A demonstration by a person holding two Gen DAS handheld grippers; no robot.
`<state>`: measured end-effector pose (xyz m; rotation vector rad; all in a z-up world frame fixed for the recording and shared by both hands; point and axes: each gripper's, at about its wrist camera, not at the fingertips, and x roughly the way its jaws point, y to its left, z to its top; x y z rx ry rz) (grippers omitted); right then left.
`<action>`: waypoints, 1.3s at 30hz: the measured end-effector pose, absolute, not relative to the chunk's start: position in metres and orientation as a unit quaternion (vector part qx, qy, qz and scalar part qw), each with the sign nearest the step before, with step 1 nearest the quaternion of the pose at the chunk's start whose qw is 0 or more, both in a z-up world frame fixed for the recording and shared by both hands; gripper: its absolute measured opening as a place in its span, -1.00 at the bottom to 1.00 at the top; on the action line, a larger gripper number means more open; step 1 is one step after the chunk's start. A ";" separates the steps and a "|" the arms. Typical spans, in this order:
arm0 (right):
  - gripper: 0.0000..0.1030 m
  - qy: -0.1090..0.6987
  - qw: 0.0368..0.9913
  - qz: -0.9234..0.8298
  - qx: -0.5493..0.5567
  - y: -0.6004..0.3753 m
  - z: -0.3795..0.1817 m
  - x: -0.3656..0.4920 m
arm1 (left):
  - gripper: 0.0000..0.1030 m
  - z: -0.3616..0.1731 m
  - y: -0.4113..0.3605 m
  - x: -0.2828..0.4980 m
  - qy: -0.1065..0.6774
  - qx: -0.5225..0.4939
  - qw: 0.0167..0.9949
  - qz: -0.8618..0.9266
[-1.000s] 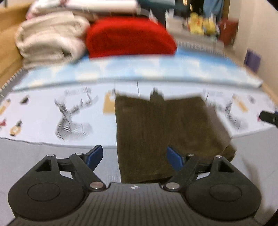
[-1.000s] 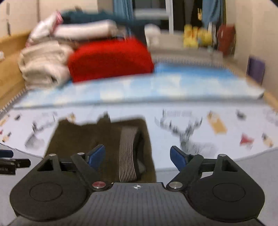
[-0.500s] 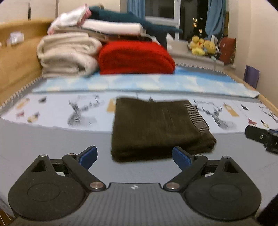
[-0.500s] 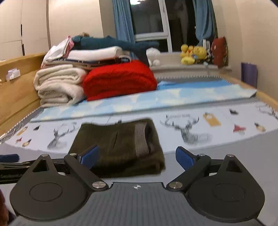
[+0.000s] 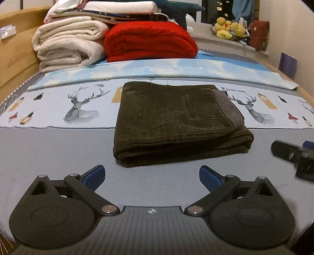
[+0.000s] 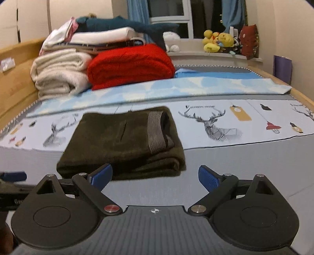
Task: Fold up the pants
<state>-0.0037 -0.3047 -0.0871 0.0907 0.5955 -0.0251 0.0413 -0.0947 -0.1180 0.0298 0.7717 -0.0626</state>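
Presently: pants (image 5: 176, 121), dark, folded into a compact stacked rectangle, lying on the bed (image 5: 49, 149); left gripper (image 5: 151, 174) and right gripper (image 6: 155, 174) both just short of the pants' near edge, jaws spread, empty; judged complete; advise withdrawing without brushing the folds.

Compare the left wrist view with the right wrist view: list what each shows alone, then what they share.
Left wrist only: the right tool's tip entering from the right.
Right wrist only: the window with blue curtains, and the left tool's tip at left.
Both: the folded pants lying free on the bed, the red blanket, the yellow plush toys.
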 end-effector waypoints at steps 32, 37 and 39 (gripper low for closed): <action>0.84 0.284 0.959 0.020 0.005 -0.284 -0.091 -0.001 | 0.98 -0.115 -0.095 0.038 0.376 -0.013 0.926 -0.036; 0.84 0.284 0.959 0.020 0.006 -0.285 -0.091 -0.001 | 0.98 -0.115 -0.094 0.038 0.376 -0.012 0.926 -0.036; 0.84 0.285 0.958 0.020 0.006 -0.284 -0.092 -0.001 | 0.98 -0.115 -0.095 0.037 0.377 -0.012 0.926 -0.035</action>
